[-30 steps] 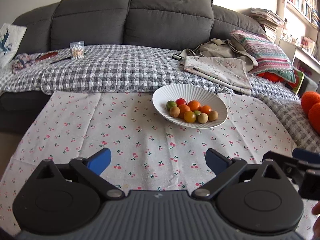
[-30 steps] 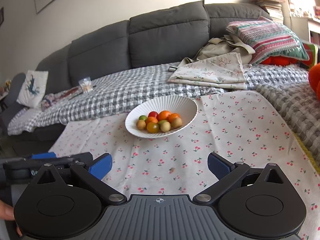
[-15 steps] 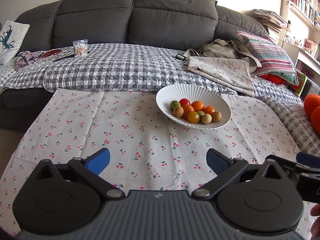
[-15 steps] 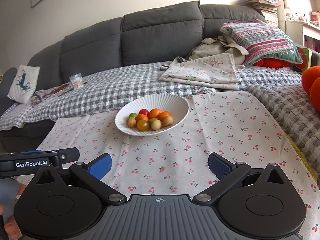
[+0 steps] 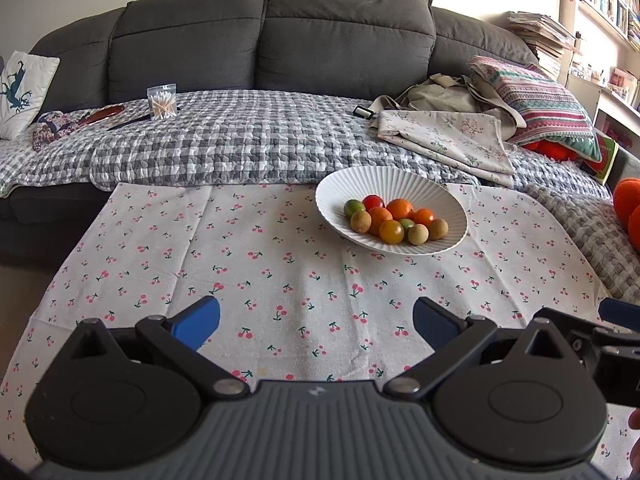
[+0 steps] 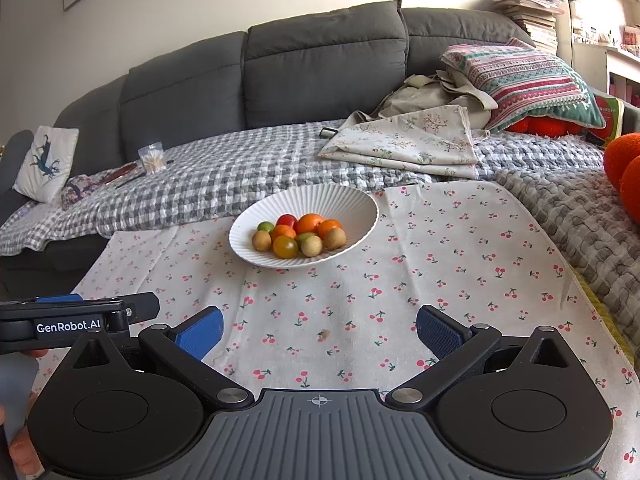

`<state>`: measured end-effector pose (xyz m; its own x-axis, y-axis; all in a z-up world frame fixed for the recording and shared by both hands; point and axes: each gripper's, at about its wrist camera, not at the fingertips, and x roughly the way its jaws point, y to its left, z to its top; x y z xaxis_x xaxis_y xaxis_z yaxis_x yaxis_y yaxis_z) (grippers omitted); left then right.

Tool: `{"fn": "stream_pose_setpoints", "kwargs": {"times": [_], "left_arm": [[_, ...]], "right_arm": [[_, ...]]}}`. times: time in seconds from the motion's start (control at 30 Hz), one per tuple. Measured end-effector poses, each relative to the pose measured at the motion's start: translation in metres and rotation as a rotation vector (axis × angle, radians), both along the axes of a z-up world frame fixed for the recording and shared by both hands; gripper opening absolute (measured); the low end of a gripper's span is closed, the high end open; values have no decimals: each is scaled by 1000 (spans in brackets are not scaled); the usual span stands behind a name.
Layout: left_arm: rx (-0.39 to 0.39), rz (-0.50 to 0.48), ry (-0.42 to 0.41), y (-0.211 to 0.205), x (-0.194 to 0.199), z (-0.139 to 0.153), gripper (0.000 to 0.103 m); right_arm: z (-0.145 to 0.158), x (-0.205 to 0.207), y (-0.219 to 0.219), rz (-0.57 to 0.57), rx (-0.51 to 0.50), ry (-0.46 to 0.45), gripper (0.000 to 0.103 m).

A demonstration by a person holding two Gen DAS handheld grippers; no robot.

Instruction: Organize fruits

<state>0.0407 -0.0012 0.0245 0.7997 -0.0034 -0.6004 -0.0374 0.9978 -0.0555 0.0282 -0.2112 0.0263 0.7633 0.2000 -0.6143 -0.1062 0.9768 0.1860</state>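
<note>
Both views have drifted slightly, yet the fruits [image 5: 394, 220] remain heaped in the ribbed white bowl [image 5: 400, 184] ahead of the left gripper [image 5: 316, 322] and right gripper [image 6: 320, 330], whose jaws gape wide and empty, fitting either a finished gathering or sorting still to come.

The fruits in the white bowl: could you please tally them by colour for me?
In the white bowl:
Orange fruits: 3
Tan-brown fruits: 3
Green fruits: 2
Red fruit: 1
Yellow-orange fruit: 1
Total: 10
</note>
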Motion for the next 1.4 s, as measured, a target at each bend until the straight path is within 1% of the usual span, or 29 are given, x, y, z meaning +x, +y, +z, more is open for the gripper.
{"fn": "stream_pose_setpoints", "kwargs": {"times": [0.57,0.77,1.4], "left_arm": [[7,-17,5,-2,1,0,102],[-10,-20,5,-1,1,0,102],[-13,-46,4,-6,0,-2,102]], "right_arm": [[-1,0,0,8,-3,3,103],[-2,0,2,11,-5,4,103],[-2,0,2,11,-6,4,103]]}}
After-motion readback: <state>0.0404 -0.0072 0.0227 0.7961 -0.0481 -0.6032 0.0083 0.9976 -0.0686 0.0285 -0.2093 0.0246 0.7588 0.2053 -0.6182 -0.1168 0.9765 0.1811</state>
